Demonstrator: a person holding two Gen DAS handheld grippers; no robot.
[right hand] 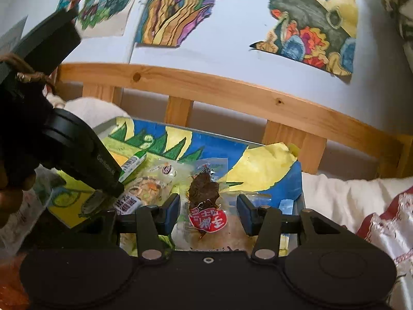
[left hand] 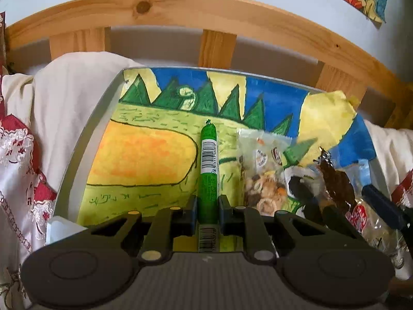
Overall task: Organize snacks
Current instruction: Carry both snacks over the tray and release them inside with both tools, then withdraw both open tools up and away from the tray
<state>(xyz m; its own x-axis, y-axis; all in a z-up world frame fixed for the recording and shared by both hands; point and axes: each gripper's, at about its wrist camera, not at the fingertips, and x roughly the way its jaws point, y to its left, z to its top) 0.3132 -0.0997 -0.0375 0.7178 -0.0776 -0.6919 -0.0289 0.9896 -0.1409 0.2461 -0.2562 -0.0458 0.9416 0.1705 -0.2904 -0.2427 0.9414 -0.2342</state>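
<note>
A grey tray (left hand: 85,139) lined with a painted paper lies on the bed. My left gripper (left hand: 207,201) is shut on a green snack stick (left hand: 207,155) with a barcode label, which points away over the tray's middle. Just right of the stick a clear pack of mixed nuts (left hand: 260,170) lies in the tray. My right gripper (right hand: 207,206) is shut on a clear packet of brown dried snack (right hand: 204,193) with a red label, low over the tray's right part (right hand: 300,199). From the left wrist view that packet (left hand: 333,180) stands between the right gripper's fingers (left hand: 382,201).
A wooden bed rail (left hand: 180,7) with slats runs behind the tray. Cream bedding (left hand: 64,90) and red-and-white embroidered fabric (left hand: 15,142) surround it. Paintings (right hand: 309,20) hang on the wall. A hand (right hand: 10,196) holds the left gripper (right hand: 85,160).
</note>
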